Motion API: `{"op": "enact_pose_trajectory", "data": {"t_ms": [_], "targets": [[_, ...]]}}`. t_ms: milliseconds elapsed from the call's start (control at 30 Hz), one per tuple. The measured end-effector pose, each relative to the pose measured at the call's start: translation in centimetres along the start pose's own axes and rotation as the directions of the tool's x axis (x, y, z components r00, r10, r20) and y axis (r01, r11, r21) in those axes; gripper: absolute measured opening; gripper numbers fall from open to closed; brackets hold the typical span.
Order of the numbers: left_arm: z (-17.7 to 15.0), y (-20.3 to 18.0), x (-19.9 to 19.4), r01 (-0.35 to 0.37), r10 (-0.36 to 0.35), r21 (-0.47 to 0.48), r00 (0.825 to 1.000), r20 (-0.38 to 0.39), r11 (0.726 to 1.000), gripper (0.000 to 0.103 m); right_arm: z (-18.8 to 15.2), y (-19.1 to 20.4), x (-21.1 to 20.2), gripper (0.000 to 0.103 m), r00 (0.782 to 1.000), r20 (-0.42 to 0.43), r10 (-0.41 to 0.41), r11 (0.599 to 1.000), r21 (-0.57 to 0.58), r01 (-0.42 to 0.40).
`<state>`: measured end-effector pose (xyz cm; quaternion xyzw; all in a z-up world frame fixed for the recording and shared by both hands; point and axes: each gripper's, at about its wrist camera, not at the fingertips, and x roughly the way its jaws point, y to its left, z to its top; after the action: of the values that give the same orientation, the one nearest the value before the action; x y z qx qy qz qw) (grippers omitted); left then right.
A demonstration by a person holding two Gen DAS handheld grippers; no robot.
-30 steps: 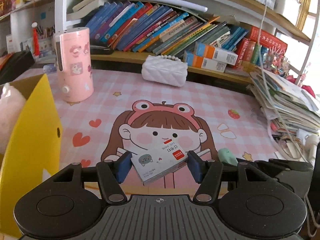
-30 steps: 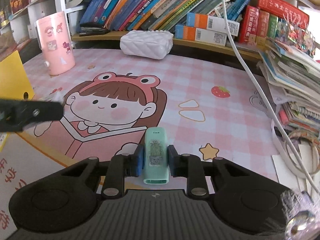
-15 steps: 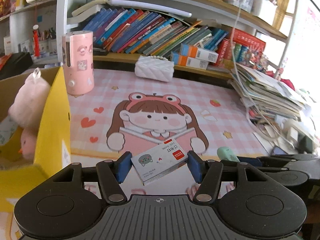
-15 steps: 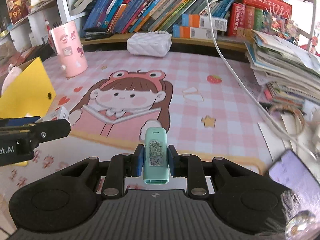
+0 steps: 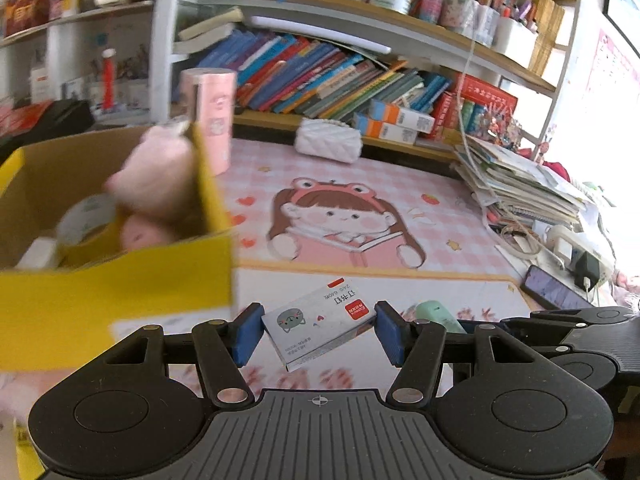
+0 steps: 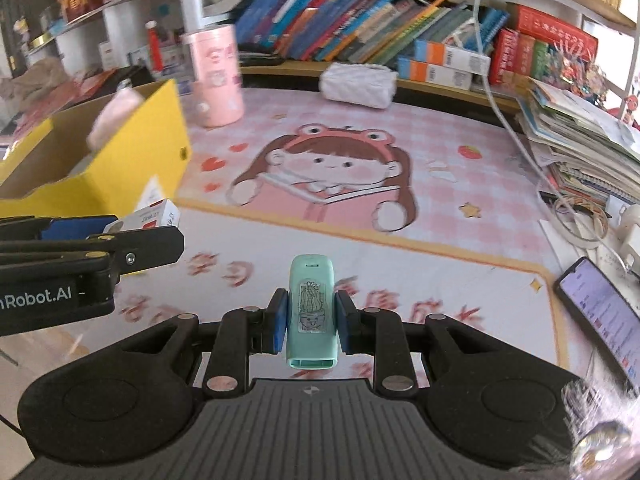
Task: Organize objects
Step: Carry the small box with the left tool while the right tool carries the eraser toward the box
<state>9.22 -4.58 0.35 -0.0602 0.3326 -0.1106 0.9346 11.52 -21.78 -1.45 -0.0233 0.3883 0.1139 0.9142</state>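
Note:
My left gripper (image 5: 316,330) is shut on a small white staple box (image 5: 320,326) with a grey cat and a red label, held above the desk mat. The box also shows in the right wrist view (image 6: 150,218). My right gripper (image 6: 311,322) is shut on a mint green stapler (image 6: 312,312) with a cactus sticker; its tip shows in the left wrist view (image 5: 434,314). A yellow cardboard box (image 5: 120,280) stands open at the left, with a pink plush toy (image 5: 156,172) and a tape roll (image 5: 86,216) inside. It shows in the right wrist view (image 6: 132,152) too.
A pink cylinder (image 6: 216,76) and a white quilted pouch (image 6: 358,84) stand at the back of the pink cartoon mat (image 6: 440,200). A bookshelf (image 5: 340,76) runs behind. A paper stack (image 6: 580,140), cables and a phone (image 6: 600,316) lie at the right.
Both grippers have pulled back and risen, still holding their objects. The left one has swung toward the yellow box, so its open top now fills the left of its view.

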Motion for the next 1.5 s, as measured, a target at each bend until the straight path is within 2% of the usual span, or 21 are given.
{"op": "enact_pose_trajectory", "data": {"t_ms": [367, 900, 1167, 1500], "targets": [[-3.3, 6.2, -6.5, -0.107, 0.109, -0.105, 0.994, 0.009, 0.989, 0.059, -2.5, 8.0, -2.6, 0.023, 0.997, -0.013, 0.074, 0.993, -0.093, -0.074], [-6.3, 10.7, -13.4, -0.204, 0.217, -0.173, 0.974, 0.062, 0.964, 0.059, -5.1, 16.2, -5.2, 0.023, 0.984, -0.004, 0.178, 0.963, -0.204, -0.175], [-6.4, 11.6, -15.2, -0.213, 0.232, -0.172, 0.967, 0.102, 0.962, 0.059, -5.2, 18.4, -6.2, 0.023, 0.98, 0.022, 0.196, 0.954, -0.236, -0.186], [-5.9, 12.1, -15.8, -0.189, 0.212, -0.163, 0.967, 0.141, 0.968, 0.059, -4.7, 19.2, -7.0, 0.023, 0.983, 0.057, 0.174, 0.958, -0.239, -0.155]]}}
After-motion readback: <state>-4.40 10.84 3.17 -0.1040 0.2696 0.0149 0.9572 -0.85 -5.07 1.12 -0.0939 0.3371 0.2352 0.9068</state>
